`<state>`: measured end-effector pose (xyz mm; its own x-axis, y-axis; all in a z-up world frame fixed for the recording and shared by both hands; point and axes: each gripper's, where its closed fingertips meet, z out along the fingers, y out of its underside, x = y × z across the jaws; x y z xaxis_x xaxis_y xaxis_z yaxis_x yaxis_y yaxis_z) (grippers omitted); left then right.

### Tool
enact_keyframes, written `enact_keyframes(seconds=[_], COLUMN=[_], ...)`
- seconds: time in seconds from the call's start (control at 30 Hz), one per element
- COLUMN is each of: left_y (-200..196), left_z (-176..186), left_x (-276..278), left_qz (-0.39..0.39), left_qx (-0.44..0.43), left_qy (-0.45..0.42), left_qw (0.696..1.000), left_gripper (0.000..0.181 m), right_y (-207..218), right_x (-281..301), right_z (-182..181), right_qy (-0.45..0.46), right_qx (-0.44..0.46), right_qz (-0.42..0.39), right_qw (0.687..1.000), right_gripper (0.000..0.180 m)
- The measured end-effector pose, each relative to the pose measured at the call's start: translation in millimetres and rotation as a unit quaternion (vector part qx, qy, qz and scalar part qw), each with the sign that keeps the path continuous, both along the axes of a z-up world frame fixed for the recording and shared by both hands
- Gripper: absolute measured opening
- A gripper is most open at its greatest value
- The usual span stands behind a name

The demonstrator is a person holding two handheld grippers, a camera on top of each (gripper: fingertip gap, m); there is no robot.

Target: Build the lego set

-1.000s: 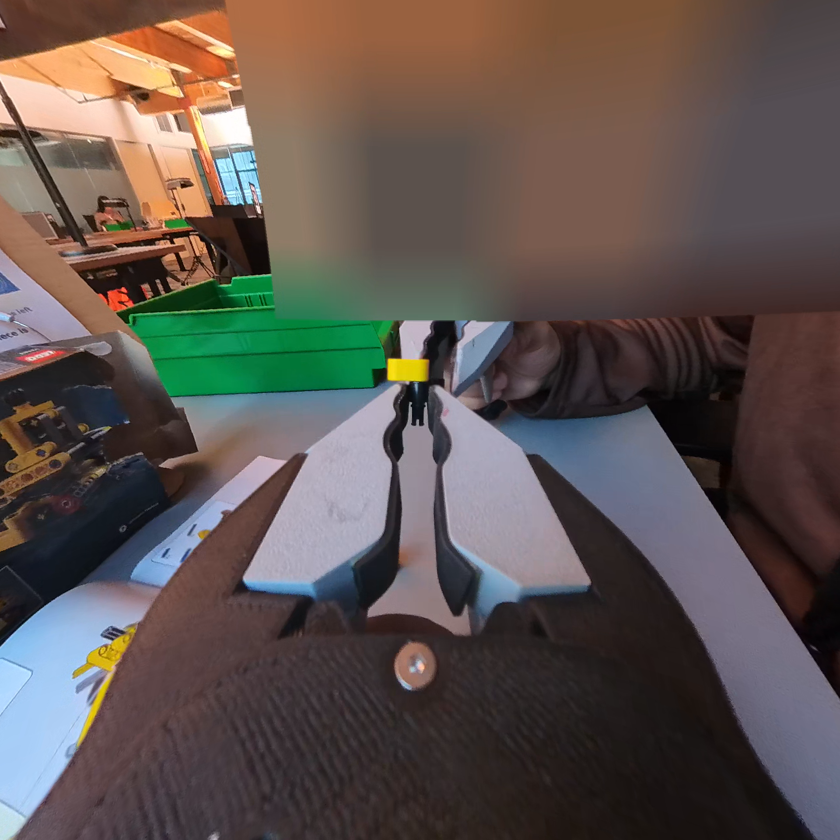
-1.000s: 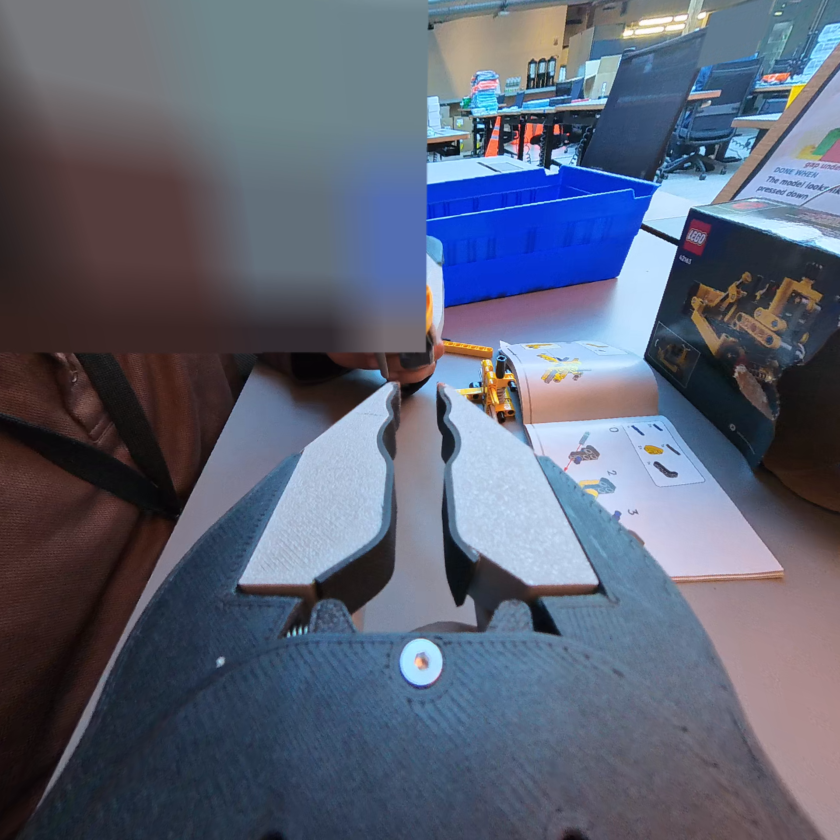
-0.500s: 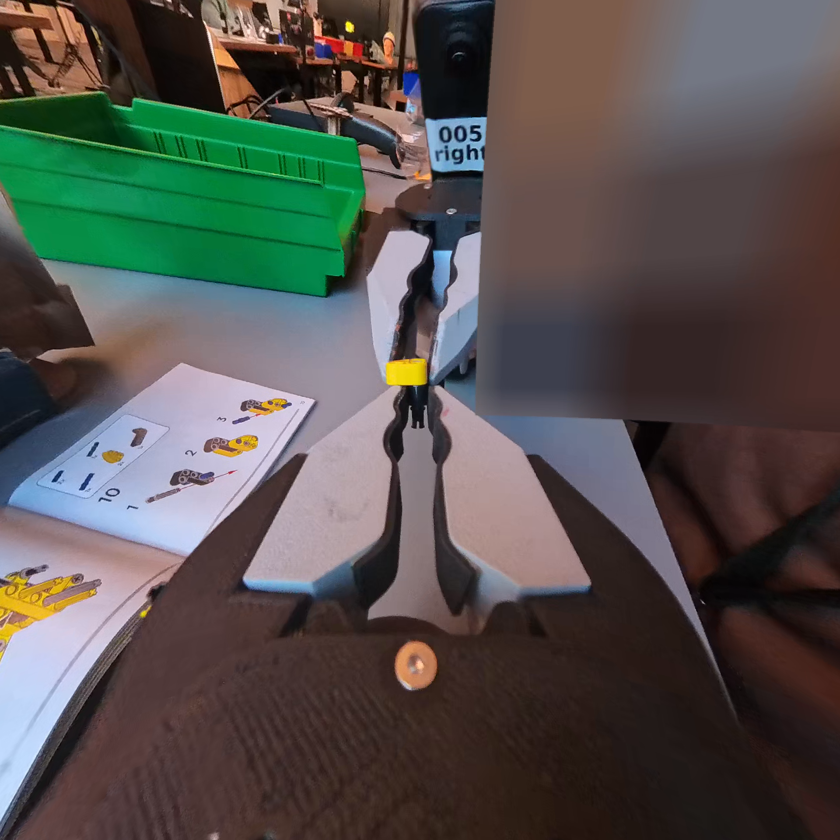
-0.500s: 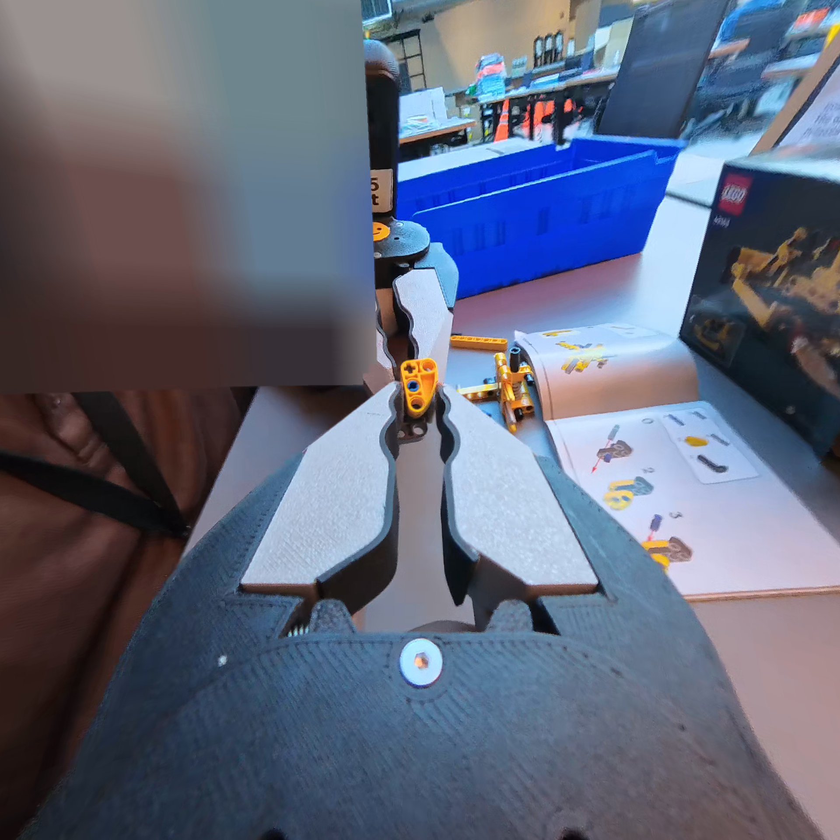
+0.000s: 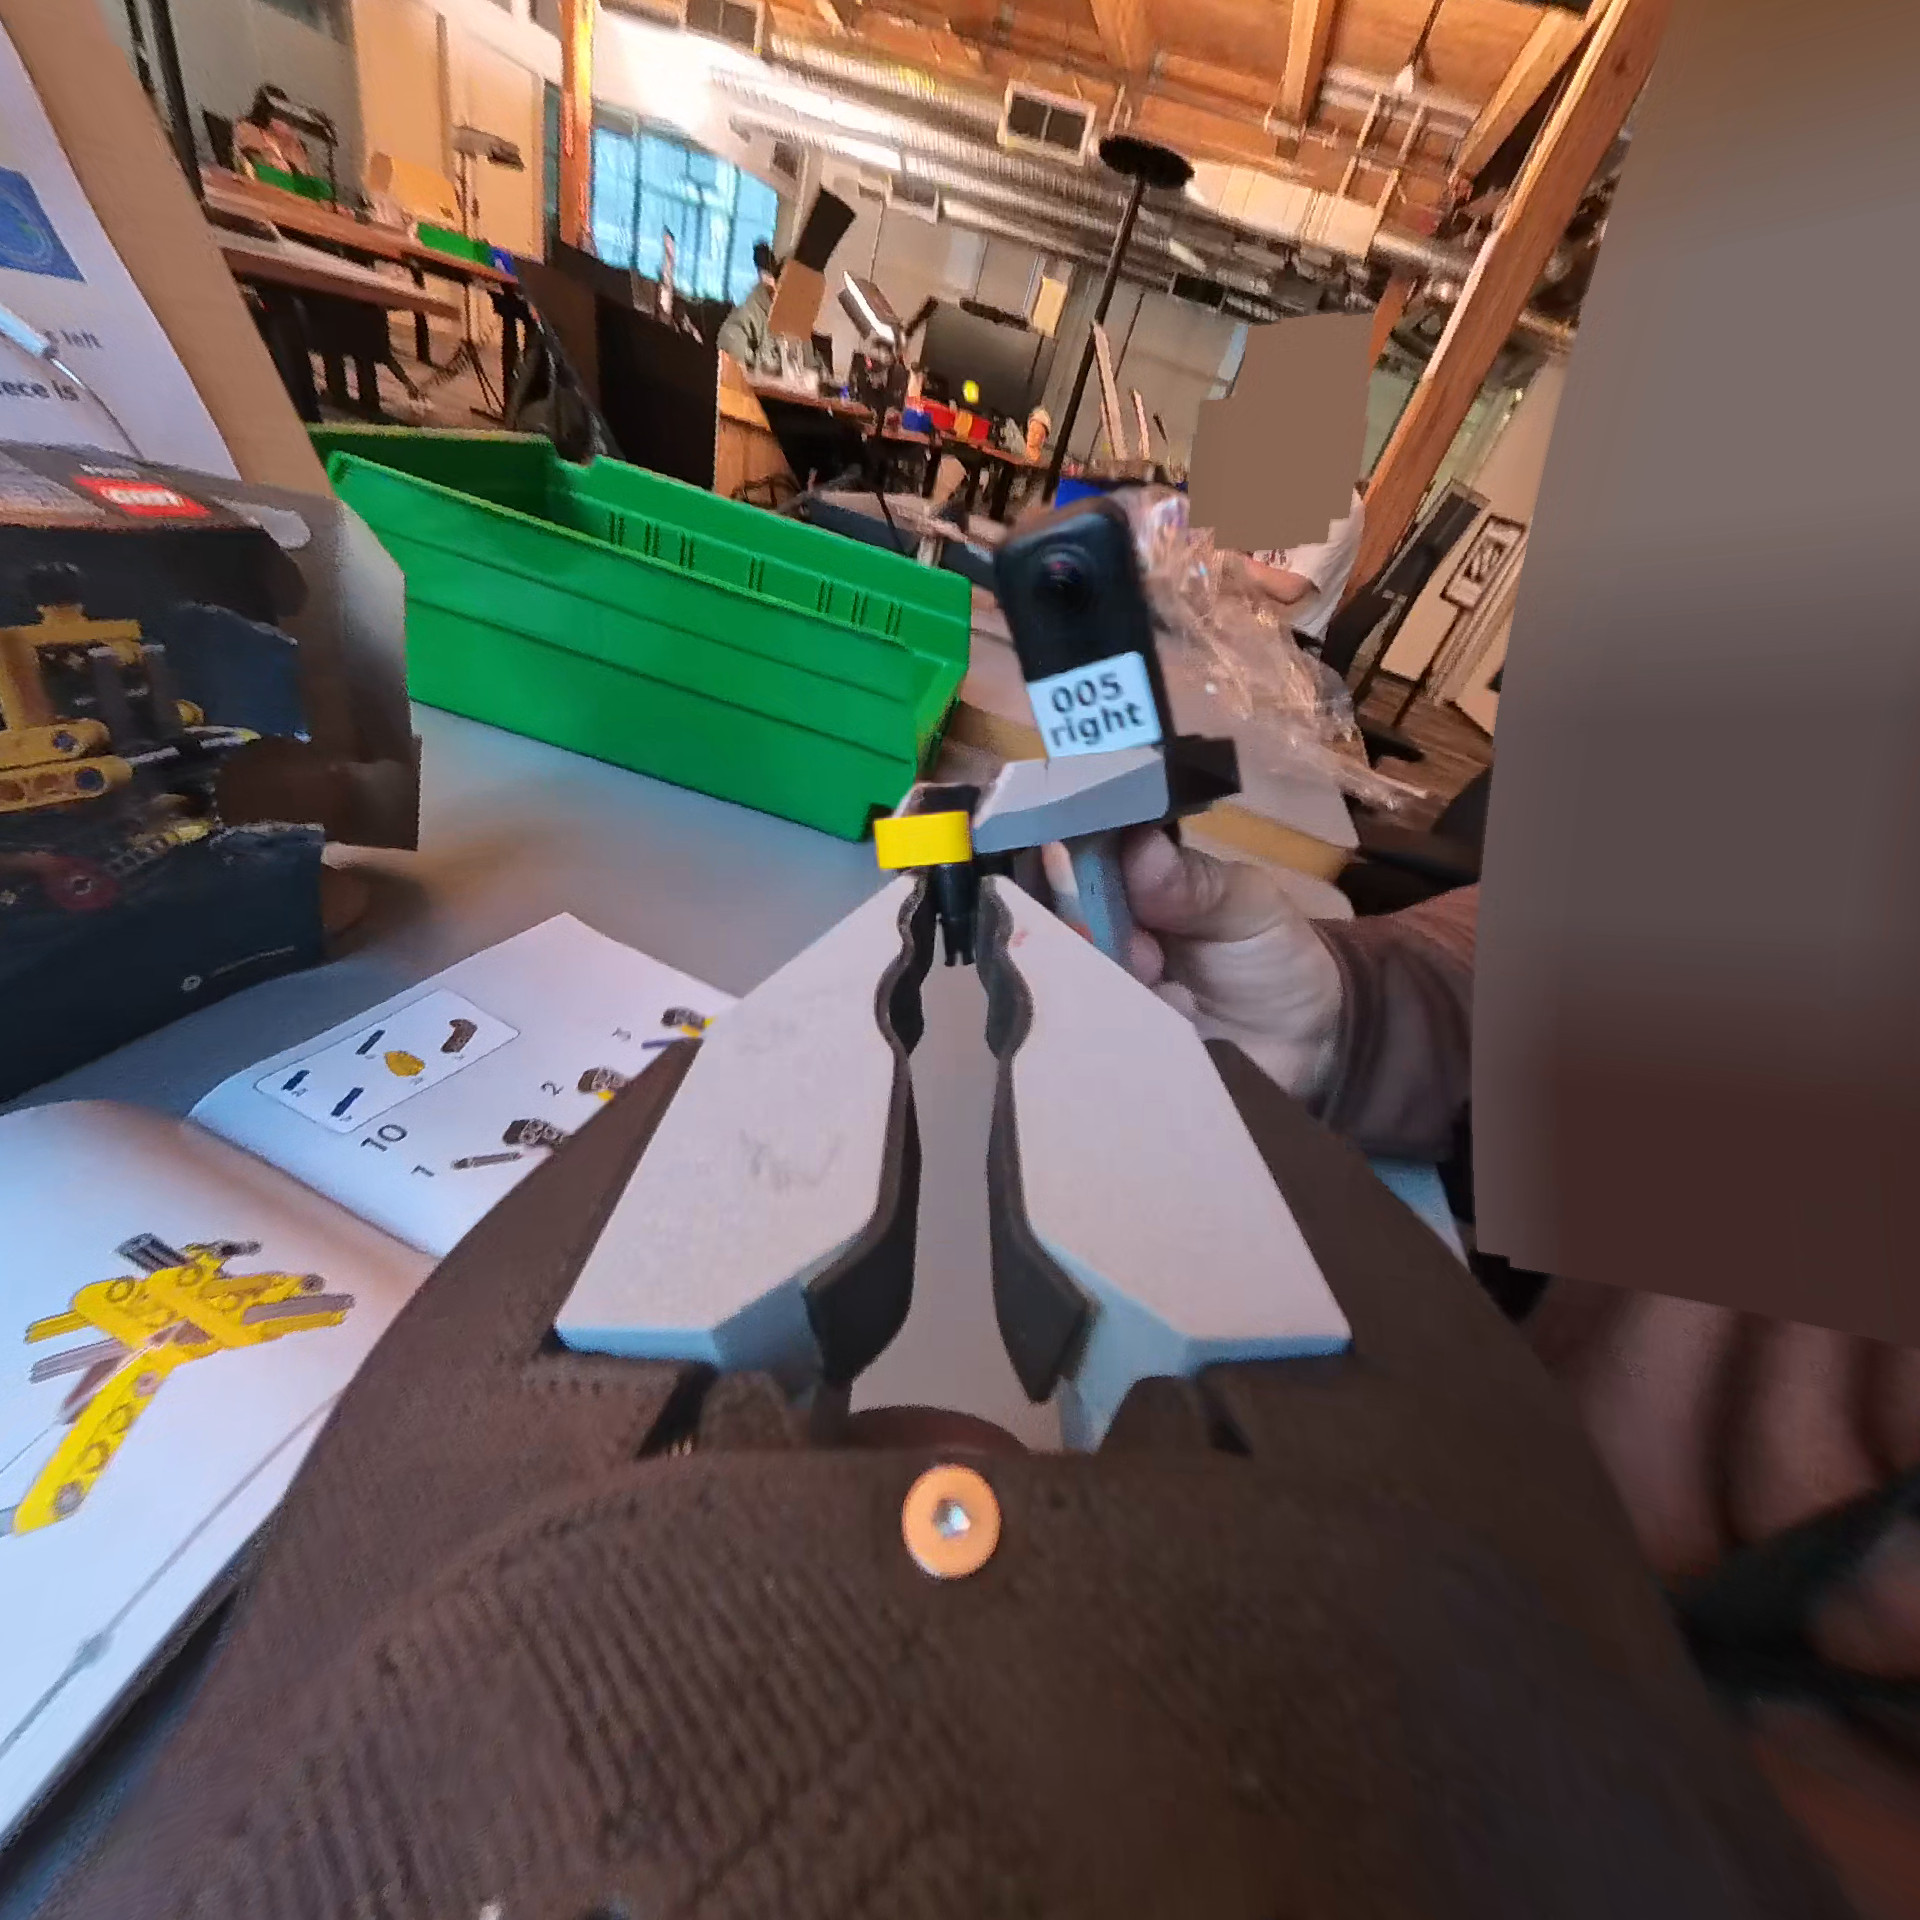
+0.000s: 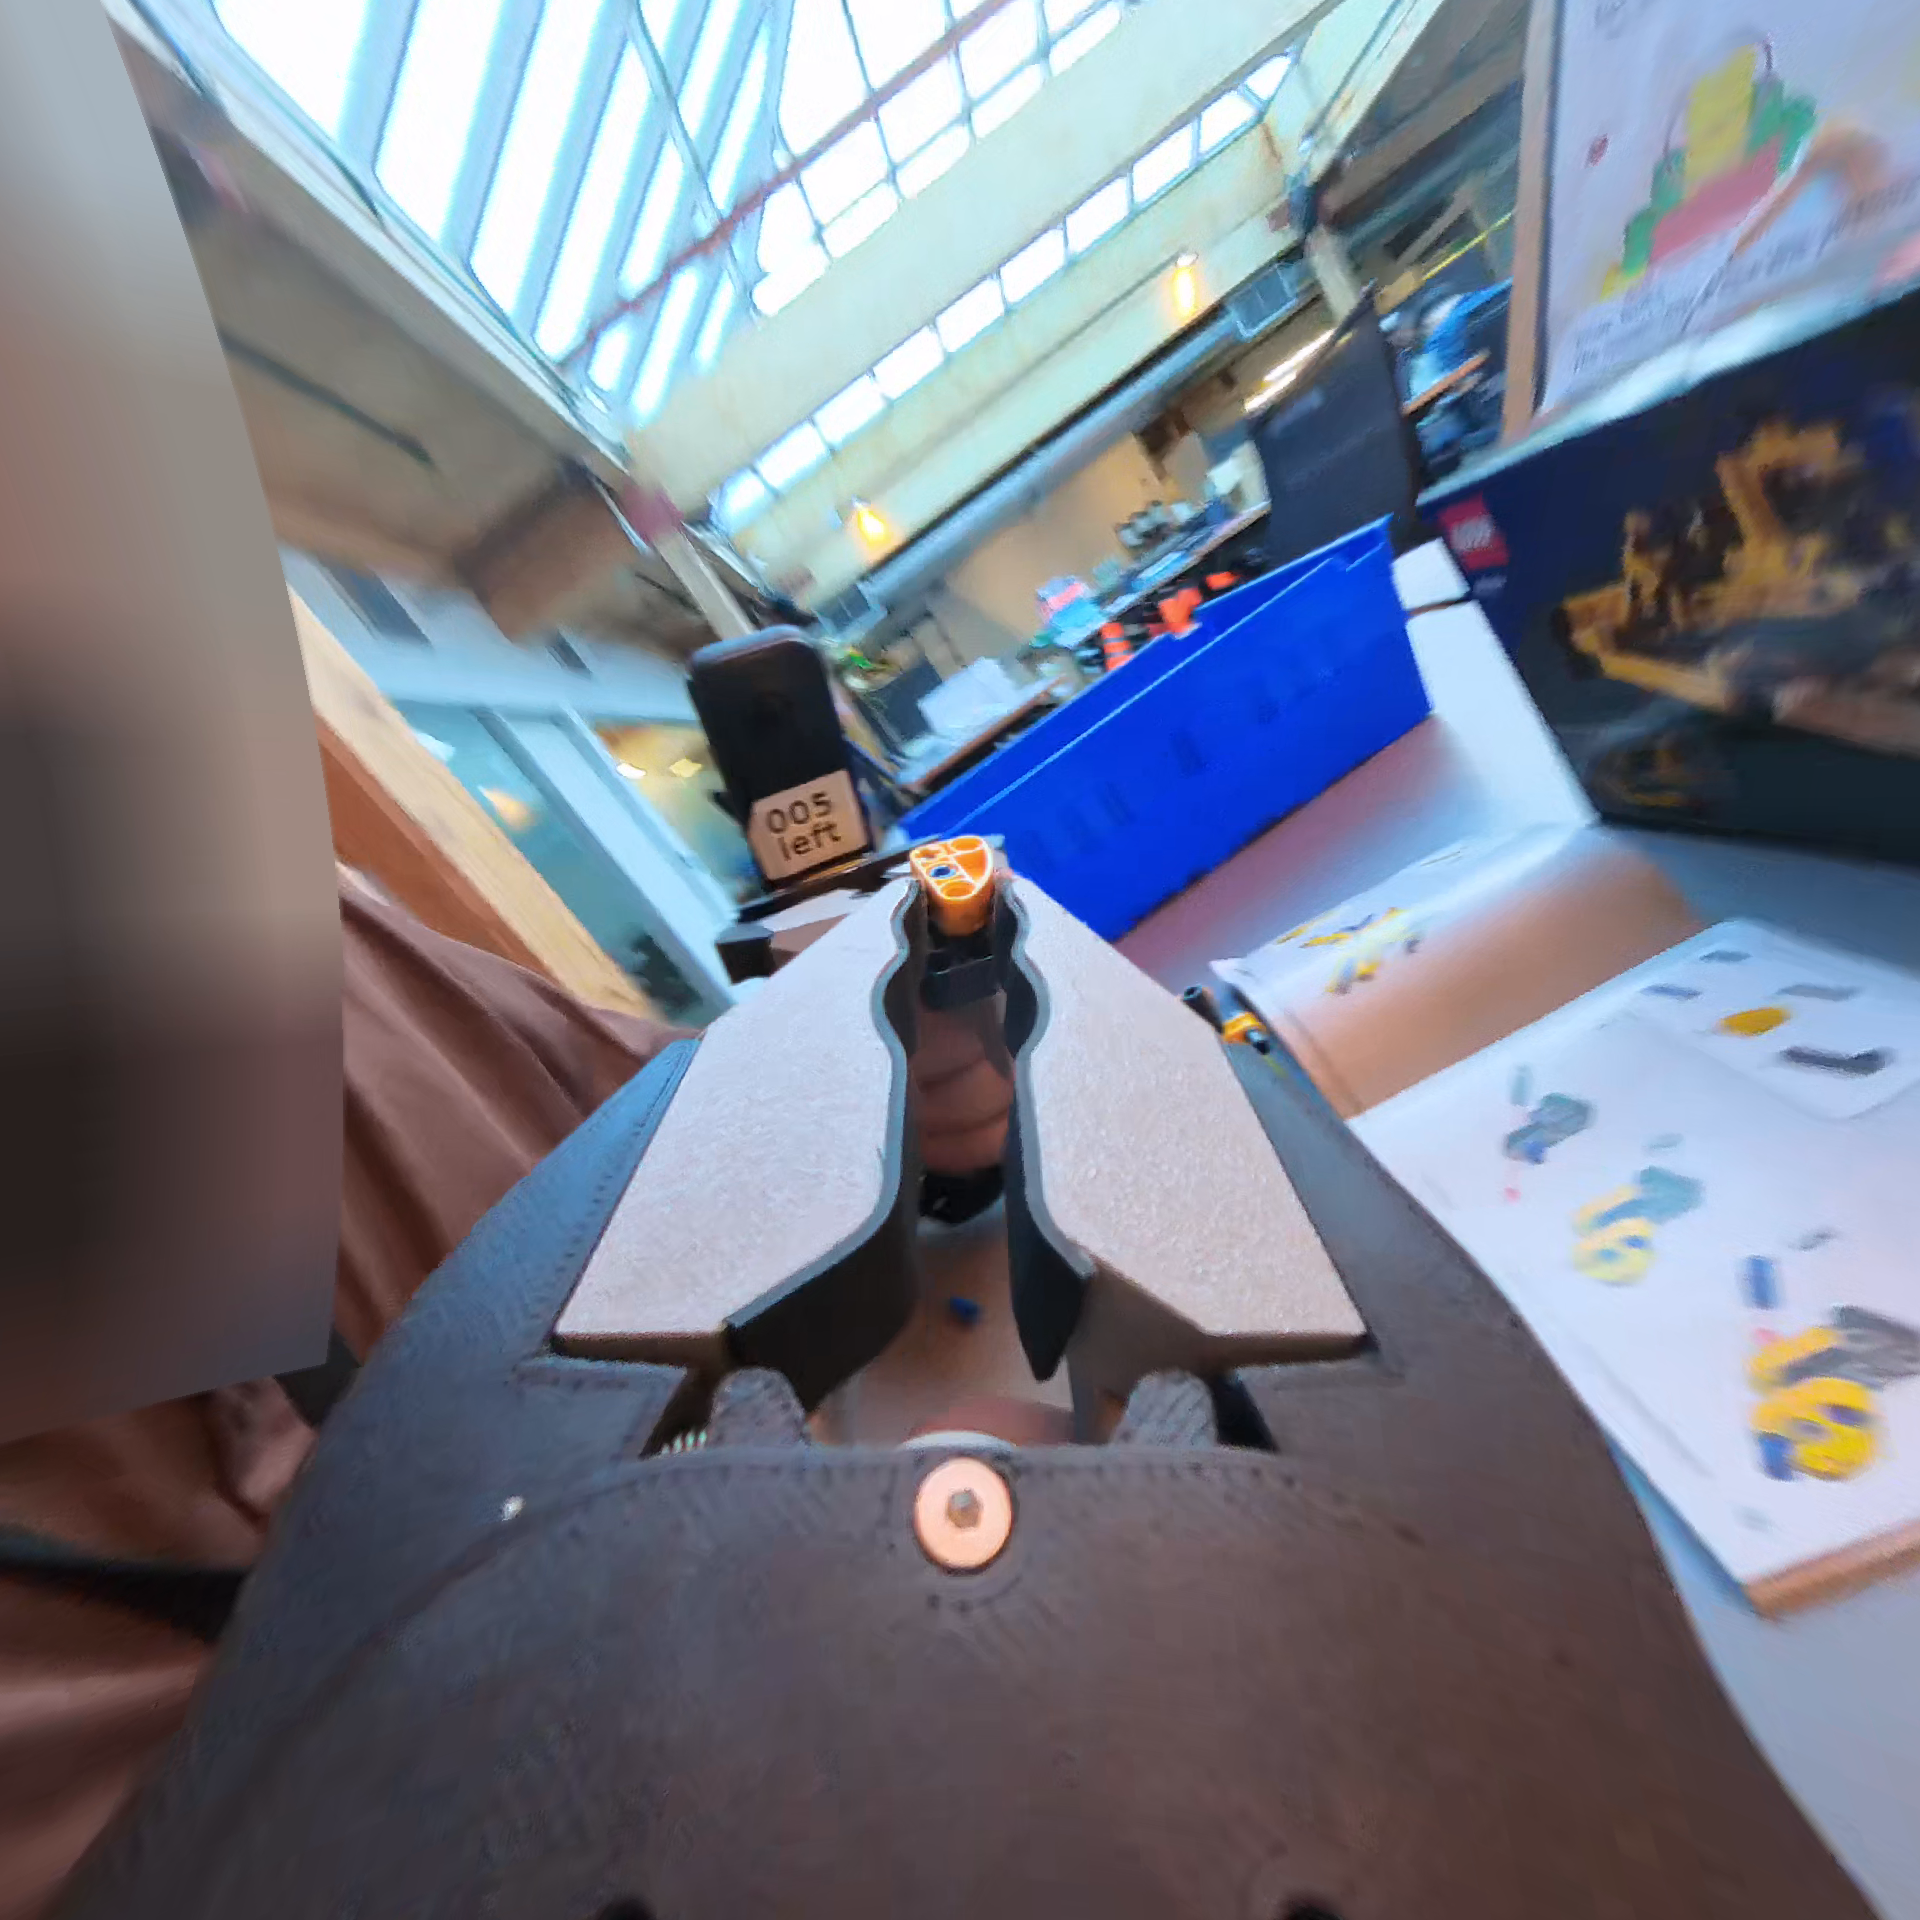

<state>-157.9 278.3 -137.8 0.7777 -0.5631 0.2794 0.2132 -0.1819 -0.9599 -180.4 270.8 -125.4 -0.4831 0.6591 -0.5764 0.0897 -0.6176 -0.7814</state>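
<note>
Workshop: we work at a grey surface under timber beams, green bin and blue bin behind.
Left hand-held gripper: we clench a black pin carrying the yellow lego piece at its tips.
Right hand-held gripper: we see it closed on the same yellow piece, meeting the other tool tip to tip above the surface.
Instructions: our open booklet lies flat beside the set's box.
</note>
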Motion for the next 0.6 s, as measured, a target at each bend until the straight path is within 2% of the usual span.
enact_keyframes(seconds=[0.03,0.07,0.17,0.2,0.5,0.6], left_y=[0,-1,-7,-8,-18,-16], left_z=[-6,-15,-36,-40,-35,-21], left_x=[-3,-4,6,7,17,15], left_qz=[-0.005,-0.008,-0.044,-0.048,-0.087,-0.07], left_qx=[-0.016,-0.032,-0.068,-0.075,-0.054,-0.033], left_qy=[0.017,0.046,0.096,0.101,0.12,0.075], left_qw=[1.0,0.998,0.992,0.991,0.987,0.994], left_gripper=[0.004,0.004,0.004,0.004,0.004,0.004], right_y=[0,-1,-10,-13,-25,-23], right_x=[-2,-3,0,1,10,6], right_z=[-5,-13,-32,-34,-30,-19], right_qy=[-0.014,-0.039,-0.068,-0.068,-0.052,-0.035], right_qx=[-0.009,0.008,0.178,0.205,0.161,0.117], right_qz=[0.029,0.054,0.061,0.063,0.141,0.129], right_qw=[0.999,0.998,0.98,0.974,0.975,0.984], right_gripper=[0.009,0.009,0.016,0.013,0.013,0.013])
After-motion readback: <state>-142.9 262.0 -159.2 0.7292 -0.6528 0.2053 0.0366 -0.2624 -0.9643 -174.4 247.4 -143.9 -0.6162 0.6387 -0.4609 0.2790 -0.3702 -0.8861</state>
